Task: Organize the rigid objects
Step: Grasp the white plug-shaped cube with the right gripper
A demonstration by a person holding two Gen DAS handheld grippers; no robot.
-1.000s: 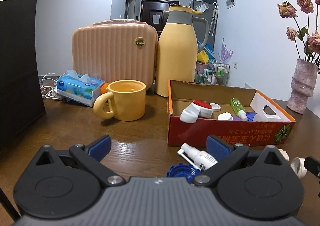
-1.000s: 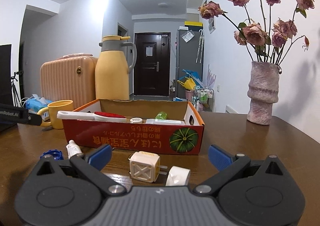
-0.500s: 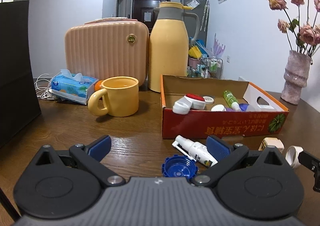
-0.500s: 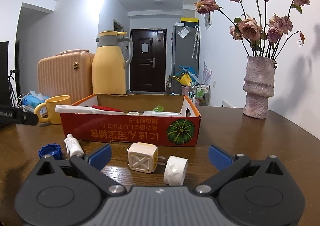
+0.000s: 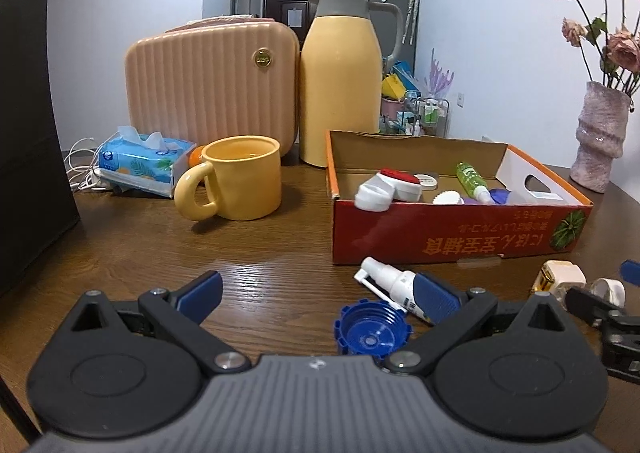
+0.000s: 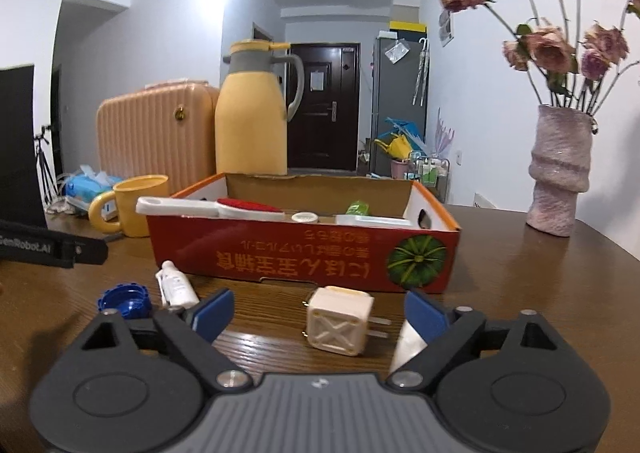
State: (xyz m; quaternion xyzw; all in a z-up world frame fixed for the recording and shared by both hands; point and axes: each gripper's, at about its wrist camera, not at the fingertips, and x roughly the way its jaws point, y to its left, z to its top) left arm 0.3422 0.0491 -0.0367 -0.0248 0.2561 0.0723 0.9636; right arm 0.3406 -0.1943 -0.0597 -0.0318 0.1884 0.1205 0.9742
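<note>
A red cardboard box (image 6: 304, 253) (image 5: 440, 237) holds a white and red brush, a green tube and small lids. In front of it lie a cream plug cube (image 6: 340, 327) (image 5: 560, 277), a white ring (image 6: 406, 345) (image 5: 608, 289), a white spray bottle (image 5: 390, 281) (image 6: 176, 287) and a blue cap (image 5: 372, 333) (image 6: 124, 299). My right gripper (image 6: 319, 313) straddles the plug cube. Its jaws are closing, and the pads stand clear of the cube. The ring is half hidden behind the right finger. My left gripper (image 5: 316, 295) is open, with the blue cap just inside its right finger.
A yellow mug (image 5: 240, 189), a yellow jug (image 5: 340, 93), a pink ribbed case (image 5: 212, 81) and a tissue pack (image 5: 140, 161) stand at the back left. A vase (image 6: 558, 173) of dried roses stands at the right. A black panel (image 5: 28, 133) rises at the far left.
My right gripper has moved forward over the plug cube and its jaws have narrowed. The white ring has slipped behind its right finger. The left gripper has hardly moved.
</note>
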